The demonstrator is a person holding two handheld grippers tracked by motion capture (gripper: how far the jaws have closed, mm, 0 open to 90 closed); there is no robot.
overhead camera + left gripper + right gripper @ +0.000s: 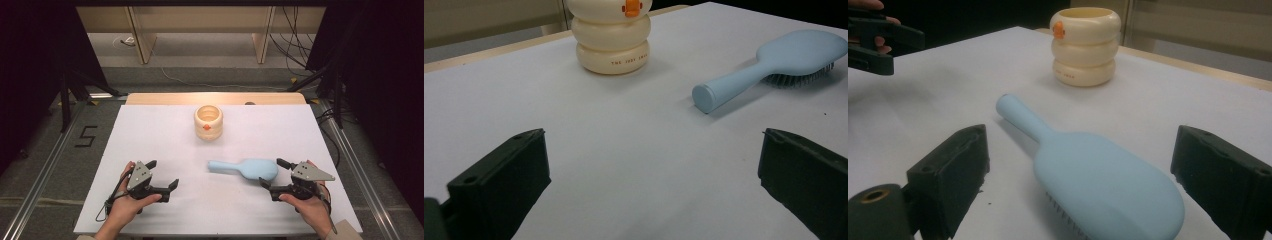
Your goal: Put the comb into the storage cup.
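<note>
The light blue hairbrush [247, 169] lies bristles-down on the white tabletop [165, 145], its handle pointing to the left gripper [163, 176]. The right gripper [274, 174] stands wide open just beside the brush head, not touching it. The left gripper is open too, holding nothing.

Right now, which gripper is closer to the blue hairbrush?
Right. The right gripper stands open just beside the blue hairbrush, at its head end, not touching it. The left gripper, also open, sits well off beyond the handle's tip.
</note>
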